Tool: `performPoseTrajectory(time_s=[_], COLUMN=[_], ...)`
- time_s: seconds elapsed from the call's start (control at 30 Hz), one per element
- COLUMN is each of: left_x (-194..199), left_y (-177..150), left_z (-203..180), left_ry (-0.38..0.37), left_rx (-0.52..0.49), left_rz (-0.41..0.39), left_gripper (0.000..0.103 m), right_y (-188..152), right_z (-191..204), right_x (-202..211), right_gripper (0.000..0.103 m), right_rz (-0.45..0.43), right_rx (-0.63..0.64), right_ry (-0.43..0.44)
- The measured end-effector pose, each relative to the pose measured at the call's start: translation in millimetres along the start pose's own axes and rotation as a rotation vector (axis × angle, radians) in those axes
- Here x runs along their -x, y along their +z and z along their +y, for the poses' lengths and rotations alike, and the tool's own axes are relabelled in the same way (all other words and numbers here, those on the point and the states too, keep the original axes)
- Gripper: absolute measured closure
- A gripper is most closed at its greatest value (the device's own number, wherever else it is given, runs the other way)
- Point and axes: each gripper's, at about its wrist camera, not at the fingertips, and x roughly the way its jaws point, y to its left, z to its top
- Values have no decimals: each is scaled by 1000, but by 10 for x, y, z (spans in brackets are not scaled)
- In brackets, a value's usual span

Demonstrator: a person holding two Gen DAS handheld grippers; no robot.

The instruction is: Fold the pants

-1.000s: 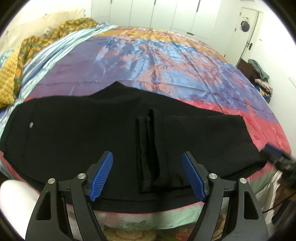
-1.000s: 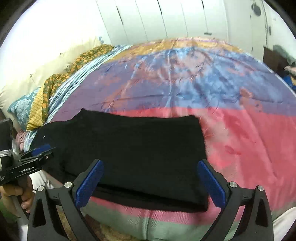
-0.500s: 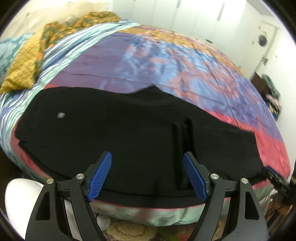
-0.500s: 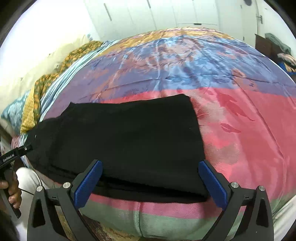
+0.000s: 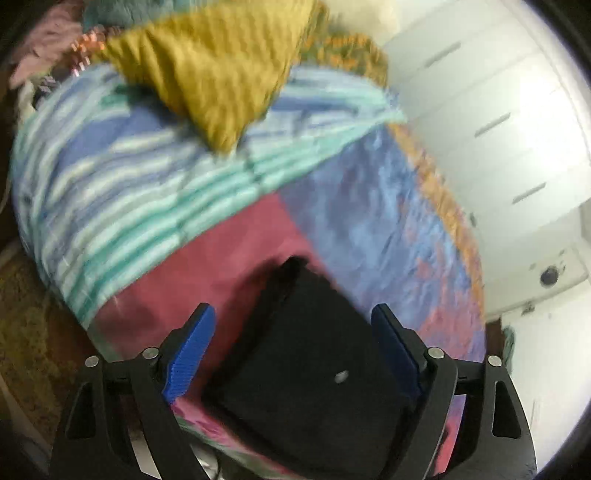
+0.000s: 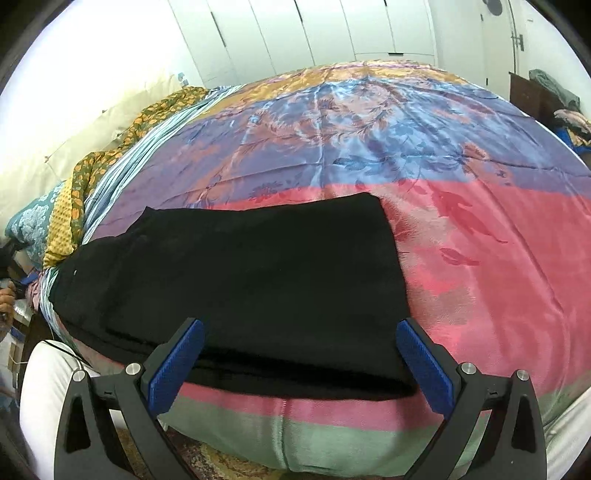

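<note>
Black pants (image 6: 251, 273) lie flat along the near edge of the bed, folded lengthwise, waist end to the left with a small button (image 6: 75, 273). My right gripper (image 6: 301, 354) is open and empty, just above the pants' leg end near the bed's front edge. In the blurred left wrist view the waist end of the pants (image 5: 314, 369) with its button (image 5: 340, 376) lies between the fingers of my open left gripper (image 5: 291, 343), which holds nothing.
A multicoloured satin bedspread (image 6: 369, 122) covers the bed. A yellow patterned cloth and pillows (image 5: 218, 62) lie at the head end. White wardrobe doors (image 6: 314, 33) stand behind. A dark cabinet with clothes (image 6: 554, 103) is at the far right. A rug (image 5: 29, 325) lies beside the bed.
My left gripper has swung left to the waist end of the pants, now facing the bed's head end. My right gripper has moved slightly closer over the leg end. Both stay open.
</note>
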Motion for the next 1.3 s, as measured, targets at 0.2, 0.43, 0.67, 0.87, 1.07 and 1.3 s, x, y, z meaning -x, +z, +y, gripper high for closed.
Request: performPoseTrajectory(time_s=[0.2,0.43,0.67,0.87,1.07,1.3], left_x=[-453,-492,-608,-544,-209,538], left_y=[-351,-311,-428,-469,-466,-696], left_z=[48,149,-88,-168,-381,-1554], left_ry=[74,53,129,213,212,-34], left_rx=[-104,-103,-222,-278,-282,-393], left_rz=[118,179,183,154,92,-25], left_gripper=[40,31,15,58,87,87], right_y=[-33,-76,-88,-95,-91,-65], right_z=[185,308,332,330,313,278], right_x=[-15,-4,11,20,40,103], right_gripper=[1,1,1,1,1,1], right_rz=[10,5,3,-1,-10,-47], right_rx=[75,125,131,118,111,90], right_ry=[-1,6,16,17,27,26])
